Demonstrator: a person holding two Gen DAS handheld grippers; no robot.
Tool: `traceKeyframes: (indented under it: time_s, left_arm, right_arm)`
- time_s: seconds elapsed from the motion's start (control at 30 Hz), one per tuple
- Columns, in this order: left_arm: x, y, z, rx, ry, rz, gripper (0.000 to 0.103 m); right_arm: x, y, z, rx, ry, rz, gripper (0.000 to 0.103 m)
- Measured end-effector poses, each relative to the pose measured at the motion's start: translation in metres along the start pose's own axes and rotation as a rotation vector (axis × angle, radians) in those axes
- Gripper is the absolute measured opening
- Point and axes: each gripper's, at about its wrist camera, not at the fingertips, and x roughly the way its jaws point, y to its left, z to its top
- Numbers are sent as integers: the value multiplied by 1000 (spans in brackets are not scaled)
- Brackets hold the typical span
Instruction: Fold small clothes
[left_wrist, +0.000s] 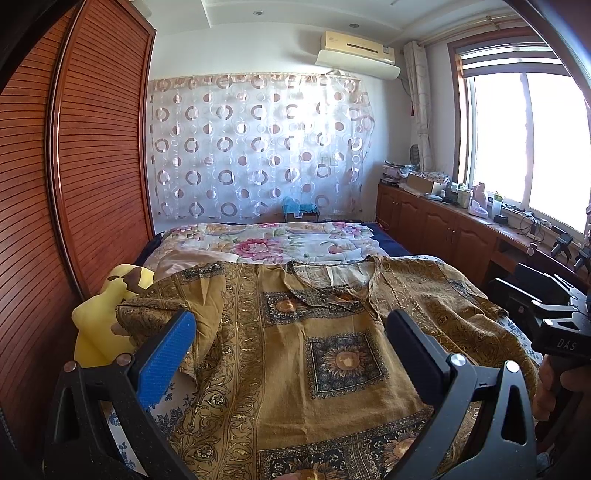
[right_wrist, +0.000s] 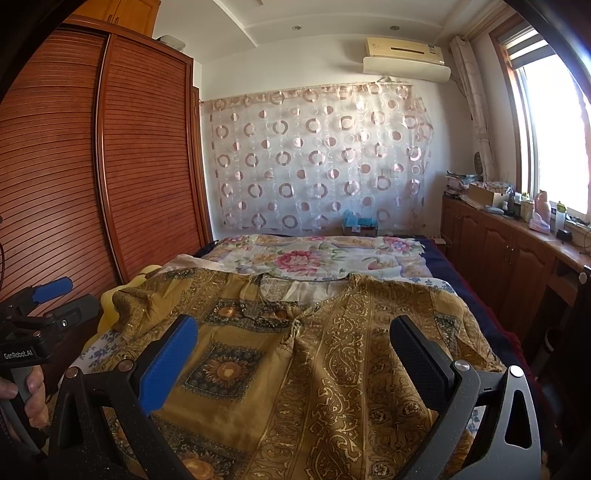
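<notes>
Left wrist view: bed (left_wrist: 384, 240) carries a shirt (left_wrist: 295, 332) spread flat across its near end, neckline toward the far edge, long axis running near to far. Left sleeve is crumpled at the bed's left edge. Left gripper (left_wrist: 291, 332) hangs above the shirt, jaws wide, holding nothing. Right gripper (right_wrist: 295, 339) likewise: jaws wide, empty, over the shirt's centre.

Both wrist views look low along the bed (left_wrist: 258, 240), sharing, seemingly, the far curtain (right_wrist: 317, 158).
</notes>
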Motion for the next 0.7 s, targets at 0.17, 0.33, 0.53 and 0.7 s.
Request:
traceKeyframes:
  time_s: [0.17, 0.33, 0.53, 0.7]
  left_arm:
    - [0, -1, 0, 0, -1, 2, 103]
    - [-3, 2, 6, 0, 0, 2, 103]
    - [-3, 2, 6, 1, 0, 3, 103]
    - [-4, 1, 6, 2, -1, 4, 103]
  right_arm:
    - [0, -2, 0, 3, 1, -1, 103]
    - [0, -1, 1, 3, 1, -1, 103]
    - [0, -1, 1, 3, 0, -1, 103]
    - [0, -1, 1, 4, -1, -2, 103]
